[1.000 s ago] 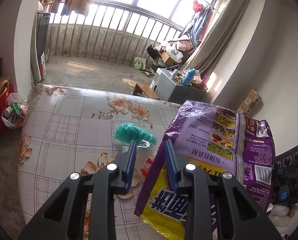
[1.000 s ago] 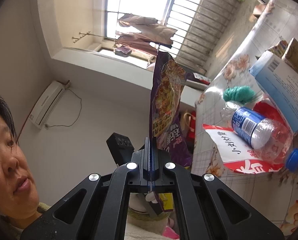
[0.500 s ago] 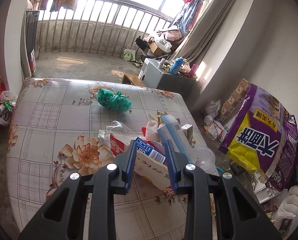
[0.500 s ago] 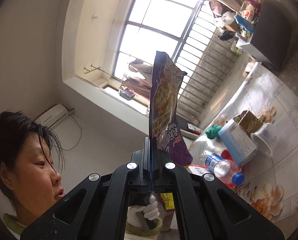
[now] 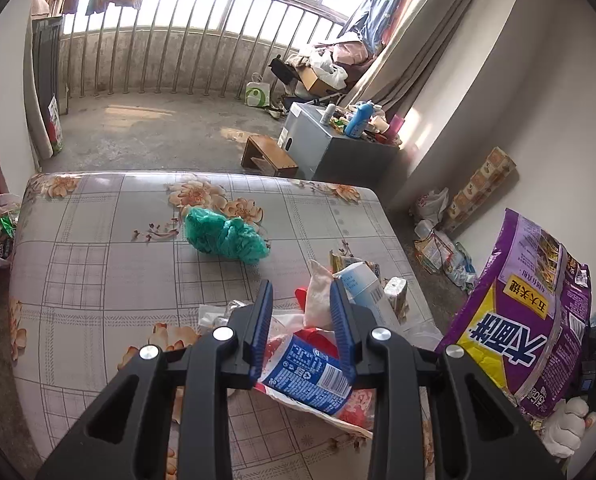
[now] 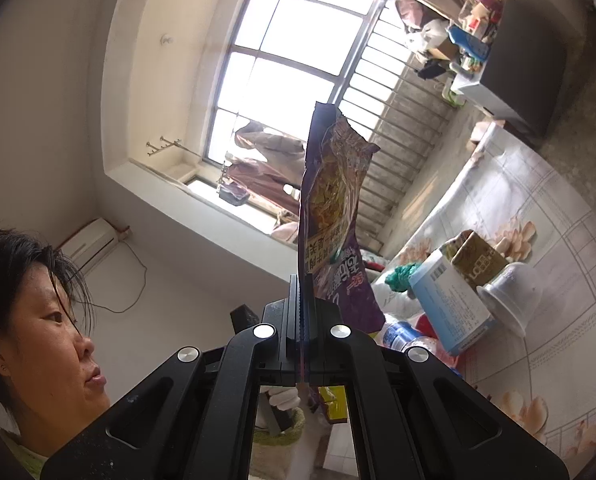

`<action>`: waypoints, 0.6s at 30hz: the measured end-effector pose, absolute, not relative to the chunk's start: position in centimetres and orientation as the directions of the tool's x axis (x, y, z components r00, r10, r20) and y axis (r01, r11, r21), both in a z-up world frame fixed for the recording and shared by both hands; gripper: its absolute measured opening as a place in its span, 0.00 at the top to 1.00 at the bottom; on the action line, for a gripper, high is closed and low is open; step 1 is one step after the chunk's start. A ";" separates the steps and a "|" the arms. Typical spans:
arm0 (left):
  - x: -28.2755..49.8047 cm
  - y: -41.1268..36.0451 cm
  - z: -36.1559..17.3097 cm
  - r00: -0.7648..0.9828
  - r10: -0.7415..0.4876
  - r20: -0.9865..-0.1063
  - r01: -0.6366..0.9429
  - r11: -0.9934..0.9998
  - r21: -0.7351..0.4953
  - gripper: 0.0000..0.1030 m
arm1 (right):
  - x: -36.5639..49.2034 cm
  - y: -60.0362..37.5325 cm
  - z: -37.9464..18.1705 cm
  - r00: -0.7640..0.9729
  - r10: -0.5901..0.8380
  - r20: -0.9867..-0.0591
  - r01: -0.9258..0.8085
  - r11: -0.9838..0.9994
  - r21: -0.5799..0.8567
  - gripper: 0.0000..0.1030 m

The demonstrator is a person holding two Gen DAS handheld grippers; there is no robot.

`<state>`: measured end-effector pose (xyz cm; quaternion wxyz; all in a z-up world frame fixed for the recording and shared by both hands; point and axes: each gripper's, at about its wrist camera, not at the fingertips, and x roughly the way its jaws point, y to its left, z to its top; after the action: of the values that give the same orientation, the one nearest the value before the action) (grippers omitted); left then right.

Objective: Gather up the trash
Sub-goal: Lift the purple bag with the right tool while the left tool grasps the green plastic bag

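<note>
My right gripper (image 6: 302, 280) is shut on the lower edge of a purple and yellow snack bag (image 6: 330, 200), which stands upright above it. In the left wrist view that bag (image 5: 530, 320) hangs at the right, beyond the table's edge, over a white-gloved hand (image 5: 566, 428). My left gripper (image 5: 301, 284) is open, its jaws partly apart. It hovers over a heap of trash on the floral table (image 5: 97, 260). A plastic bottle with a blue label (image 5: 310, 372) lies under its fingers on a red and white wrapper (image 5: 350, 404). A blue and white carton (image 5: 362, 284) and a green plastic bag (image 5: 225, 236) lie further off.
A white cup (image 6: 510, 296) and a brown carton (image 6: 478, 260) lie by the heap. On the floor stand a grey cabinet (image 5: 330, 144) and a wooden stool (image 5: 269, 156). Litter (image 5: 438, 248) lies by the right wall. A person's head (image 6: 37, 320) is at the left.
The purple bag has swung from right in front of my left gripper to the far right. My left gripper has moved over the heap, above the bottle. Neither gripper's jaws changed.
</note>
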<state>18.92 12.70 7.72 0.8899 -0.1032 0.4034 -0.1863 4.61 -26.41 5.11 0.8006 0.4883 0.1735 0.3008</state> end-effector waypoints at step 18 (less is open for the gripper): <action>38.0 8.8 -2.9 0.310 -0.237 -0.921 0.310 0.941 -0.138 0.61 | 21.4 -22.8 4.2 0.710 0.701 -0.071 -0.295 0.387 0.873 1.00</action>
<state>38.03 8.80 -2.93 0.8086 0.0325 0.5626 -0.1693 21.43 -22.85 4.16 0.8029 0.4584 0.2211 0.3102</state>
